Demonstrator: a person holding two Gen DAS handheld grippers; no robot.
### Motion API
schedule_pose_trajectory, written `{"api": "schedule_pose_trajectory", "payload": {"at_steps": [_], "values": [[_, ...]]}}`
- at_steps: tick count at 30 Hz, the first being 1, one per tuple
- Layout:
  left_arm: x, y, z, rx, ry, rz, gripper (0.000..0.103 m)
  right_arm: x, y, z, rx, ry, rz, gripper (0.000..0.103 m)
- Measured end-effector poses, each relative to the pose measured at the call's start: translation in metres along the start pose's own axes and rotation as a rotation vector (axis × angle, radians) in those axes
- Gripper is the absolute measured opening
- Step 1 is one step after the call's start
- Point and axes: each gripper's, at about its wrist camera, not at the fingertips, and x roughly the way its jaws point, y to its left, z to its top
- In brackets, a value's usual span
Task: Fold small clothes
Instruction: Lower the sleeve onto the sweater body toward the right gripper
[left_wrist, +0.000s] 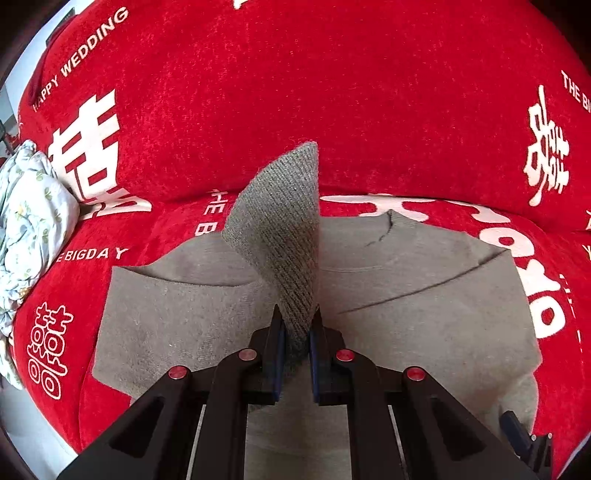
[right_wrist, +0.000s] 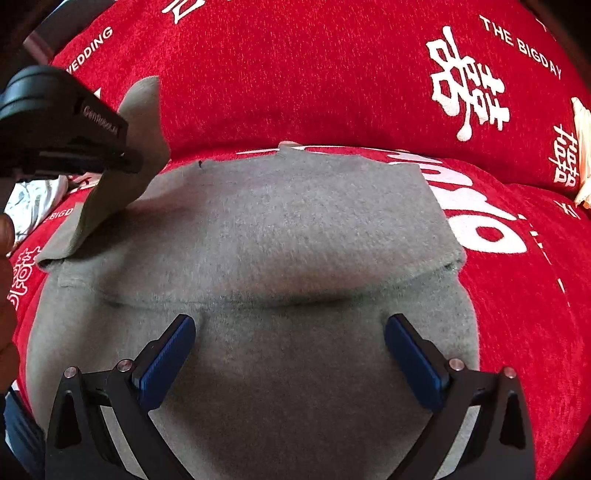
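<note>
A small grey knit sweater (left_wrist: 424, 295) lies flat on a red sofa seat, its right sleeve folded across the body (right_wrist: 295, 221). My left gripper (left_wrist: 297, 321) is shut on the ribbed cuff of the left sleeve (left_wrist: 280, 221) and holds it lifted above the body. In the right wrist view that left gripper (right_wrist: 125, 155) shows at the upper left with the raised sleeve (right_wrist: 122, 177) hanging from it. My right gripper (right_wrist: 290, 332) hovers open over the sweater's lower half, with nothing between its blue pads (right_wrist: 166, 362).
The red sofa cover (left_wrist: 295, 92) with white lettering spans seat and backrest. A crumpled floral cloth (left_wrist: 29, 206) lies at the seat's left end. A pale cloth (right_wrist: 581, 147) shows at the far right edge. A person's hand (right_wrist: 7, 295) is at the left border.
</note>
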Motion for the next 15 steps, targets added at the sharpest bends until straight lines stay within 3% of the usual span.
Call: {"api": "schedule_pose_trajectory", "payload": {"at_steps": [15], "values": [[-0.024,-0.048,-0.002,0.089,-0.025,-0.066,0.012,-0.008,-0.018,-0.011,0.007,-0.003,-0.025,0.103]]}}
